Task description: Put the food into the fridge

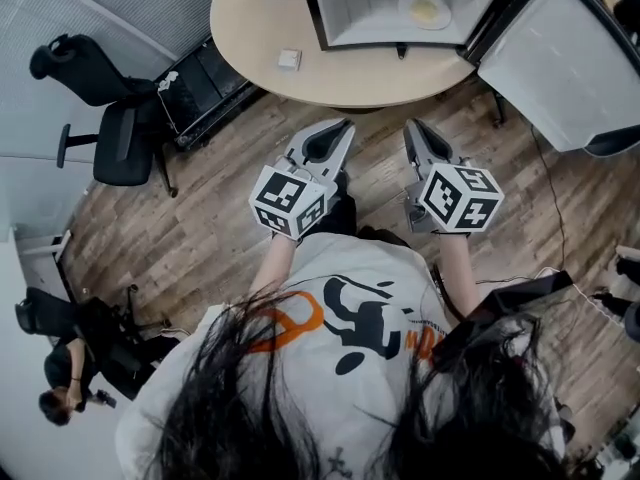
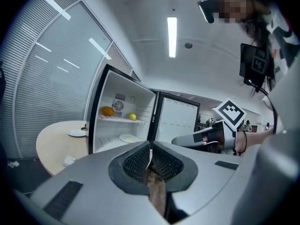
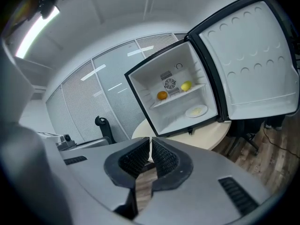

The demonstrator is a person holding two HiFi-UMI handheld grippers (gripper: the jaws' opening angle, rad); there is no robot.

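Note:
A small white fridge (image 1: 400,8) stands open on the round table (image 1: 250,38). Inside, an orange (image 3: 161,95) and a lemon (image 3: 186,86) rest on the shelf, and a plate with pale food (image 3: 196,111) sits on the fridge floor. From the left gripper view the same orange (image 2: 107,111), lemon (image 2: 132,116) and plate (image 2: 127,138) show. My left gripper (image 1: 340,128) and right gripper (image 1: 414,128) hang side by side above the wooden floor, short of the table's edge. Both are shut with nothing between the jaws, as seen at the left gripper (image 2: 150,146) and the right gripper (image 3: 151,144).
The fridge door (image 1: 560,58) swings wide to the right. A white plate (image 2: 76,133) and a small white box (image 1: 289,59) lie on the table. A black office chair (image 1: 110,128) stands at the left, and a person (image 1: 60,368) is at the lower left.

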